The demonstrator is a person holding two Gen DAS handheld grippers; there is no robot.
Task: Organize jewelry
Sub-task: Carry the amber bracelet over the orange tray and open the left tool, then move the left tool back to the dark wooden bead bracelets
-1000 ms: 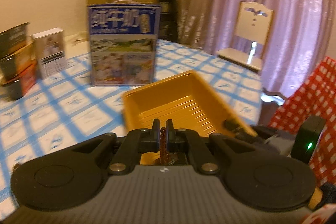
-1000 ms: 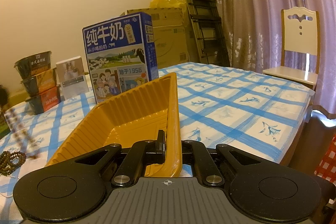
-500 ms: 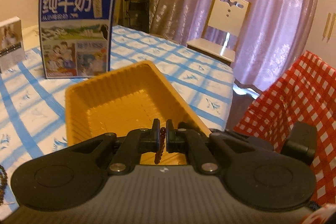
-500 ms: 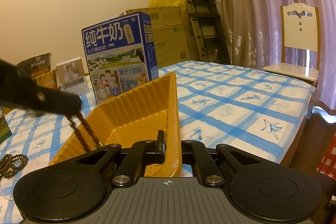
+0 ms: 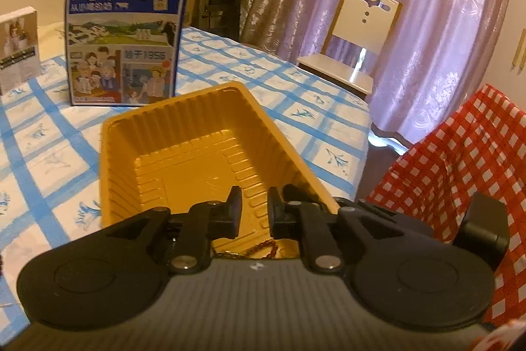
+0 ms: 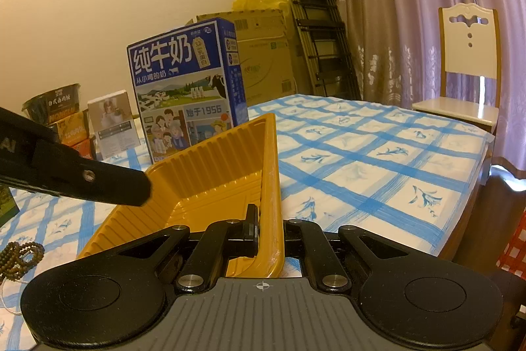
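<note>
Orange plastic tray (image 5: 184,153) sits on the blue-checked tablecloth (image 5: 42,153), w/ your left gripper (image 5: 253,213) held level above its near end, pointing down the tray's length toward the milk carton (image 5: 125,32). Its jaws stand apart w/ a clear gap and nothing between them; a red-brown bead bracelet (image 5: 263,249) lies on the tray floor just below and behind the fingertips, mostly hidden by the gripper body. Your right gripper (image 6: 268,232) comes in low at the tray's right rim (image 6: 271,186), approx level w/ the table, fingers pinched onto that wall: one finger (image 6: 251,229) inside the tray, the other outside and hidden behind the wall. From the right wrist view, your left gripper's finger (image 6: 98,183) reaches in from the left over the tray's near-left side. Another beaded strand (image 6: 19,259) lies coiled on the cloth left of the tray, apart from it.
</note>
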